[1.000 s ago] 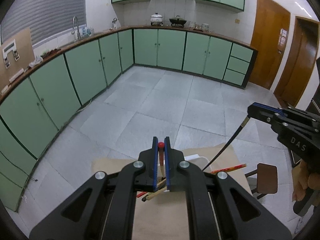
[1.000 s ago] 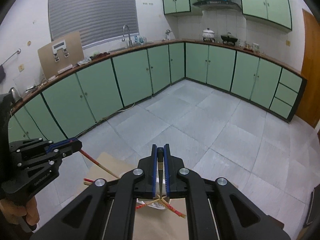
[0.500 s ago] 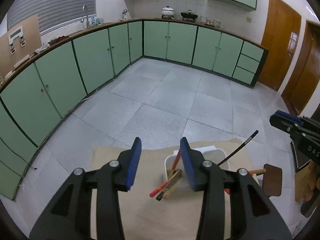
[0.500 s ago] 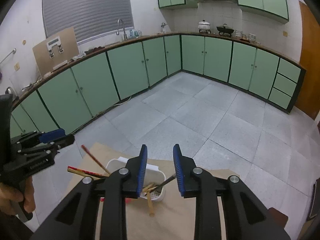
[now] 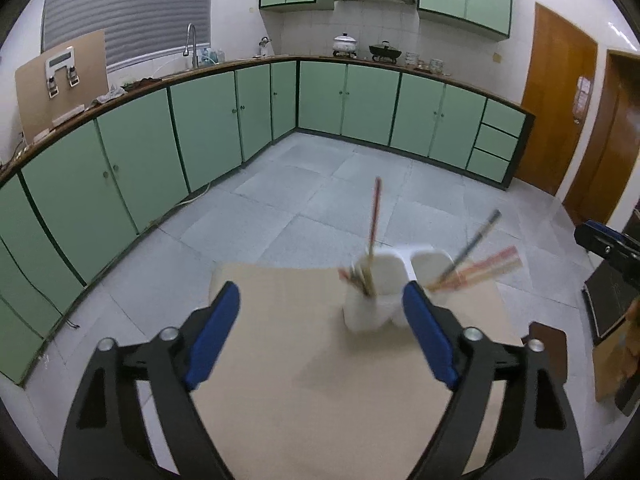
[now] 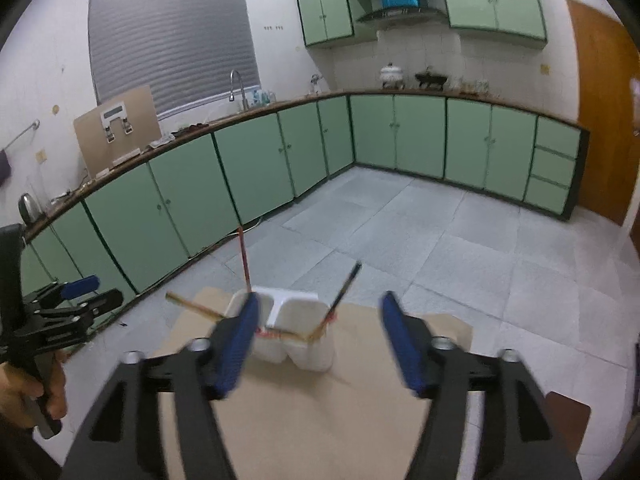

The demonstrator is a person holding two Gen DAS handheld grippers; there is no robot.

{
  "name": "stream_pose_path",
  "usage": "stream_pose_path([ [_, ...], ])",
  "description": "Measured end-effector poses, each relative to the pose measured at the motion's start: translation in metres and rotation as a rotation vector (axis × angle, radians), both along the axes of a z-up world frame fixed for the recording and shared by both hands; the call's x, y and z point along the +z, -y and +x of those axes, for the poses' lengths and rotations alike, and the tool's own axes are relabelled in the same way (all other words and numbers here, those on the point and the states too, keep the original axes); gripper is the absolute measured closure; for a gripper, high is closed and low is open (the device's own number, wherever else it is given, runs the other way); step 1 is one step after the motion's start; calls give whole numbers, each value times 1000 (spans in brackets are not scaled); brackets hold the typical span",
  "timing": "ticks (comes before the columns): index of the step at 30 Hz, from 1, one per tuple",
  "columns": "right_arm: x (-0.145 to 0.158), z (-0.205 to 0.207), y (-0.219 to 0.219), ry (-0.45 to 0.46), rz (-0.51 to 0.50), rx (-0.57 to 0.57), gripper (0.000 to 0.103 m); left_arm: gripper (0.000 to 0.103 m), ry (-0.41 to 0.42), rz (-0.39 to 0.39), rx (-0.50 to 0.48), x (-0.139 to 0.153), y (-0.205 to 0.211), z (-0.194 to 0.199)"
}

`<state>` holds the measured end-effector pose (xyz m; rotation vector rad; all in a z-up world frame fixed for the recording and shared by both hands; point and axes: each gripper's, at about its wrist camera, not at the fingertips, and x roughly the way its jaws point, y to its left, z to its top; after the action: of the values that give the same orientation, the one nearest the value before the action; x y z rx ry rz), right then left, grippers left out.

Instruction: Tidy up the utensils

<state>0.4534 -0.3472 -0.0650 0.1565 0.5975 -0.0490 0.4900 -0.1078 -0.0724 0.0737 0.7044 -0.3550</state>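
A white two-compartment holder (image 5: 372,312) (image 6: 304,320) stands at the far end of the beige table (image 5: 320,392). A red chopstick (image 5: 374,216) (image 6: 243,260) stands in its left compartment among several others. A black chopstick (image 5: 476,240) (image 6: 347,284) leans out of the right compartment with red-and-wood ones (image 5: 488,266). My left gripper (image 5: 320,296) and my right gripper (image 6: 320,308) hang short of the holder. Their jaws are opening, with nothing pressed between the pads. Each gripper shows at the edge of the other's view (image 6: 94,294) (image 5: 600,236).
A brown stool (image 5: 548,344) (image 6: 568,412) stands off the table's right side. Grey tiled floor (image 5: 320,184) stretches beyond the far edge to green cabinets (image 5: 132,160) and a wooden door (image 5: 560,100). A person's hand (image 6: 36,392) holds the left gripper's handle.
Both grippers were shut on chopsticks, the left on a red-tipped one and the right on a black one. They have let go, opened wide and drawn back; the chopsticks now stand in the holder.
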Motion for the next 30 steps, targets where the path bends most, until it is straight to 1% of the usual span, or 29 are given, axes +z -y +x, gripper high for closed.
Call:
stream_pose_path([
  [1, -5, -17, -8, 18, -3, -3, 22, 15, 10, -10, -1, -3, -5, -15],
  [2, -9, -28, -14, 28, -8, -9, 17, 15, 19, -17, -1, -5, -10, -25],
  [3, -14, -44, -23, 39, -18, -11, 15, 14, 38, -23, 1, -7, -15, -43],
  [5, -24, -72, -37, 50, -36, -17, 8, 11, 78, -20, 9, -10, -26, -79],
  [7, -35, -99, -50, 49, -54, -27, 6, 9, 100, -23, 19, -11, -35, -107],
  [9, -46, -128, -63, 36, -50, -46, 6, 7, 124, -14, 33, -14, -45, -143],
  [11, -56, -154, -75, 3, -49, -63, 6, 6, 133, -13, 60, -17, -56, -171],
  [12, -59, -166, -80, -14, -54, -81, 6, 5, 125, -23, 85, -20, -62, -188],
  [13, -64, -179, -87, -39, -65, -116, 6, 5, 111, -28, 90, -23, -68, -200],
  [14, -65, -190, -92, -45, -69, -144, 6, 5, 101, -25, 97, -25, -73, -211],
  [16, -68, -212, -100, -63, -74, -190, 6, 5, 103, -13, 169, -28, -85, -240],
  [17, -67, -226, -107, -68, -68, -212, 6, 5, 115, -15, 201, -27, -91, -259],
  [18, -65, -238, -111, -69, -53, -221, 6, 5, 119, -28, 207, -27, -97, -270],
  [20, -57, -264, -120, -44, -28, -214, 6, 5, 98, -66, 213, -25, -107, -292],
  [21, -52, -273, -124, -27, -35, -215, 6, 5, 79, -86, 215, -24, -113, -304],
  [23, -38, -302, -135, 26, -89, -246, 6, 5, 67, -97, 209, -20, -118, -324],
  [25, -28, -323, -142, 55, -100, -255, 6, 5, 80, -72, 167, -12, -118, -345],
  [27, -20, -338, -146, 76, -113, -270, 6, 5, 122, -28, 145, -3, -116, -369],
  [29, -13, -353, -151, 88, -126, -287, 6, 5, 163, -20, 172, 6, -117, -391],
  [30, -10, -360, -152, 90, -124, -291, 6, 5, 174, -29, 172, 8, -119, -399],
])
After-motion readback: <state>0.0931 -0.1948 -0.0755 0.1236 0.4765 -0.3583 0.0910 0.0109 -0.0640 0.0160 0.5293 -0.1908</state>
